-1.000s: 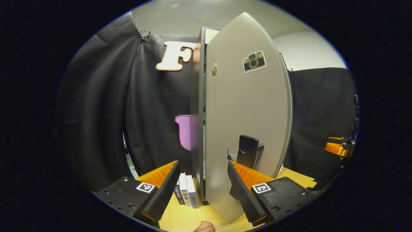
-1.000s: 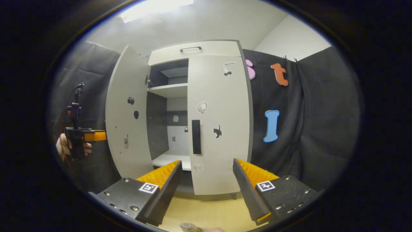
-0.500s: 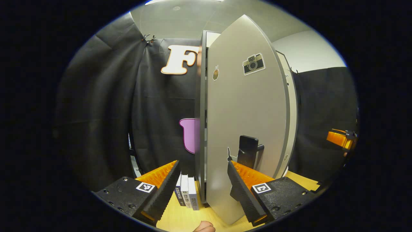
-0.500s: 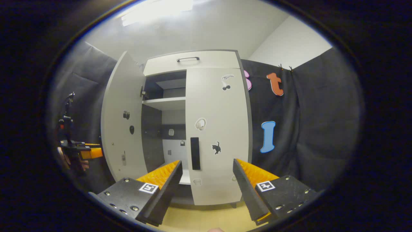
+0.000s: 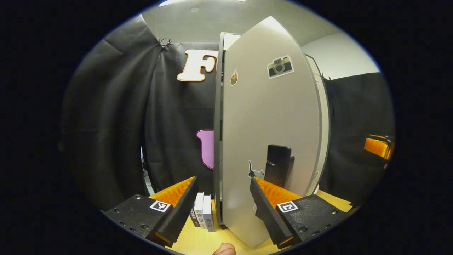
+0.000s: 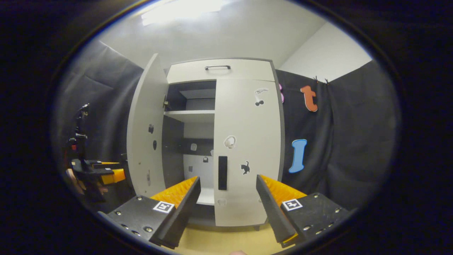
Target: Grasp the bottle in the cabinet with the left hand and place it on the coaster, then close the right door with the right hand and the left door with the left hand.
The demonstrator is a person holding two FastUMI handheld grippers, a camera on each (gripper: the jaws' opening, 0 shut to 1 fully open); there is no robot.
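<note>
Step in hand, judging by the layout: closing the tall pale-grey left door panel (image 5: 269, 117) of the grey two-door cabinet (image 6: 219, 69). Swung well out from the cabinet front in the right gripper view, hinged on its outer edge, open shelves showing behind it. Pale-grey right door panel with the cat sticker (image 6: 247, 148) flush with the front, so probably done.

Left gripper (image 5: 222, 180) close up against the open door's outer face, jaws spread wide and empty, one finger low by the black block-shaped handle (image 5: 279, 168); contact impossible to confirm. Right gripper (image 6: 227, 179) held back from the cabinet, jaws likewise wide, nothing between them.

Handling, as a guess: a stiff, flat board, light on its hinges, smooth-faced and likely slippery under a sliding finger. No need to clamp; a flat push on the face serves. Best pressed near the free edge, at handle height, far from the hinge for leverage. Better kept off the thin edge itself, to avoid pinching a finger in the closing gap. Gentle finish advisable, since a hard swing may bounce back. Small stack of white-spined books (image 5: 201, 214) on the light wooden bench (image 5: 198, 242) beside the cabinet's foot, apparently out of the door's path.
</note>
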